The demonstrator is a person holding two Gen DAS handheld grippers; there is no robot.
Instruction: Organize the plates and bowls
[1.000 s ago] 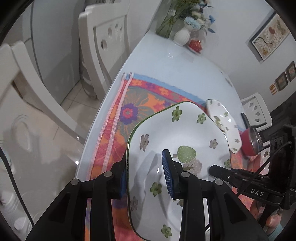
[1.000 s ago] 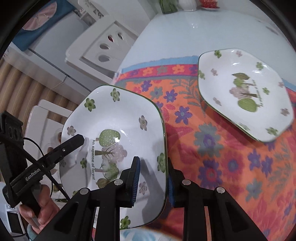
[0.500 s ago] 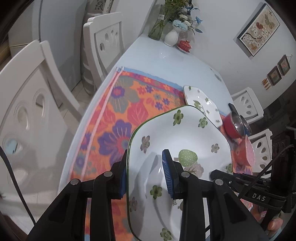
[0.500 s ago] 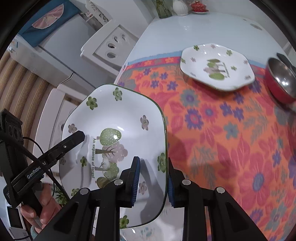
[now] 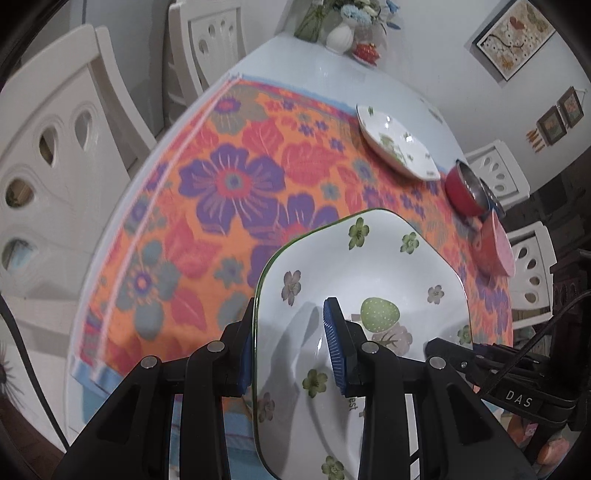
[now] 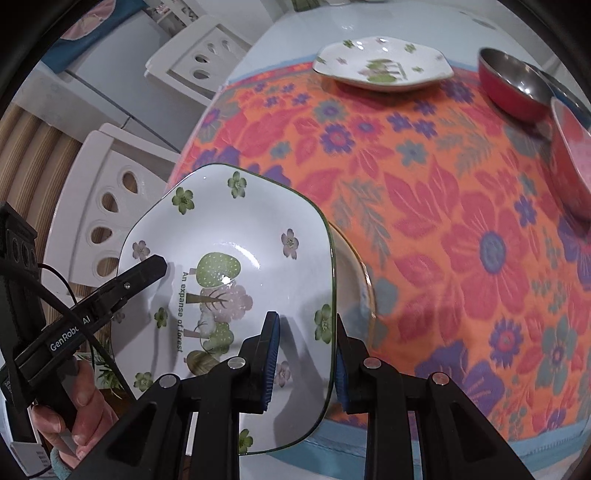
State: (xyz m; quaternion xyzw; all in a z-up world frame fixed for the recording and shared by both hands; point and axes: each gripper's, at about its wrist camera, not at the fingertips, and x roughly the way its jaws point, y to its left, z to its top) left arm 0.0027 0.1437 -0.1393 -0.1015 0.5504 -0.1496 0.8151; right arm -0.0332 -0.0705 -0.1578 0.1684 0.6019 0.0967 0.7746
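A white flower-printed plate (image 5: 369, 280) (image 6: 229, 236) is held in the air over the near end of the table. My left gripper (image 5: 290, 343) is shut on its left rim. My right gripper (image 6: 304, 354) is shut on its right rim. A second matching plate (image 5: 397, 147) (image 6: 384, 62) lies on the floral cloth at the far side. A red steel bowl (image 5: 467, 188) (image 6: 513, 86) sits beside it. A pink bowl (image 5: 496, 247) (image 6: 570, 158) is nearer, at the right.
The orange floral cloth (image 5: 229, 184) (image 6: 461, 240) covers the near half of the white table. White chairs (image 5: 55, 147) (image 6: 110, 206) stand along the left side. A vase with flowers (image 5: 341, 33) stands at the far end.
Both grippers have carried the plate back toward the near end of the table and higher. The second plate and bowls now look farther away.
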